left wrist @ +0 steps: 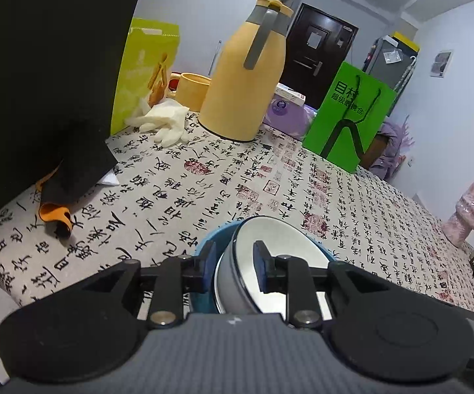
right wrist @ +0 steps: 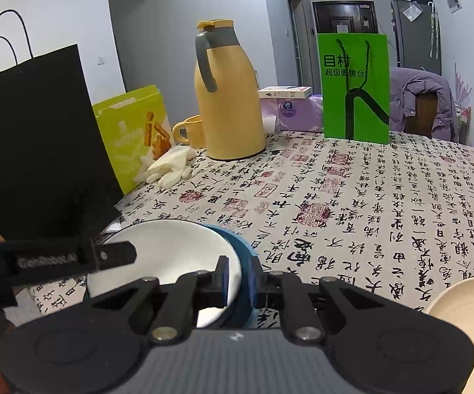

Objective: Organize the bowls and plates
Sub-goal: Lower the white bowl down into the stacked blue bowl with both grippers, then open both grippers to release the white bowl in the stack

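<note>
1. The right tool is nearest the lens, its jaws pinched together on the rim where the white bowl sits nested in the blue bowl.
2. The left tool straddles the other side of the same stack; its jaws stand slightly apart around the wall of the white bowl, and the pads do not seem to press on it.
3. The stack sits on the near edge of the table, with a cream plate just to its right.
4. The bowls look stiff, glazed and breakable, so probably slippery and fairly heavy as a pair. The rim is the best hold, pinched through both walls.
5. The white bowl is plain with a dark rim line. The blue one is matte teal outside and slightly larger.
</note>
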A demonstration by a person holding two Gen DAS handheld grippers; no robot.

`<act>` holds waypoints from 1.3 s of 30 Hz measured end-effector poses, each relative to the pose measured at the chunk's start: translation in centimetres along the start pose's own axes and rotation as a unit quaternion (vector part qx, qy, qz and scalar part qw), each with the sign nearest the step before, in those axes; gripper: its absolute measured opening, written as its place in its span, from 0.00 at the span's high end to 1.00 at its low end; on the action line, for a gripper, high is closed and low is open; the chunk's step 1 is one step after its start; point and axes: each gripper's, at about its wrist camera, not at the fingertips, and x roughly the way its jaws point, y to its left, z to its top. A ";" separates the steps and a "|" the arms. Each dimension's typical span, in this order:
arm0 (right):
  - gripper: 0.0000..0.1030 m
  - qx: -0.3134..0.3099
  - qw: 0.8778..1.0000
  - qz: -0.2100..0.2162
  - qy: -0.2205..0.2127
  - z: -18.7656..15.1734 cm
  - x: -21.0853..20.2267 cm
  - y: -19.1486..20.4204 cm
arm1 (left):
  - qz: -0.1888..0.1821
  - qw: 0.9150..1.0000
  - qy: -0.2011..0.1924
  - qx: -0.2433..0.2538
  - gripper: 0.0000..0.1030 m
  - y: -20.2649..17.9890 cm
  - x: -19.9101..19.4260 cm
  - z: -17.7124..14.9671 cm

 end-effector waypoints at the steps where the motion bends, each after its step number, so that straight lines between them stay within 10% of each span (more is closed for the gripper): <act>1: 0.89 0.001 1.000 0.002 0.001 0.0 0.0 0.0 | 0.004 1.000 0.001 0.002 0.76 0.1 0.0 0.1; 27: 0.88 0.030 0.999 0.029 -0.013 0.1 -1.2 -0.6 | -0.003 1.000 0.011 -0.011 0.89 1.0 0.9 -0.2; 30: 0.81 0.040 0.998 0.045 -0.034 -0.1 -2.4 -1.3 | -0.002 1.000 -0.013 -0.003 0.68 0.9 -0.2 0.0; 35: 0.22 0.053 0.995 0.046 -0.070 -0.4 -4.2 -2.4 | 0.012 0.998 -0.056 0.014 0.13 1.0 -1.9 0.4; 39: 0.00 0.052 0.995 0.034 -0.077 -0.6 -5.1 -2.7 | 0.014 0.997 -0.074 0.020 0.00 1.2 -2.6 0.5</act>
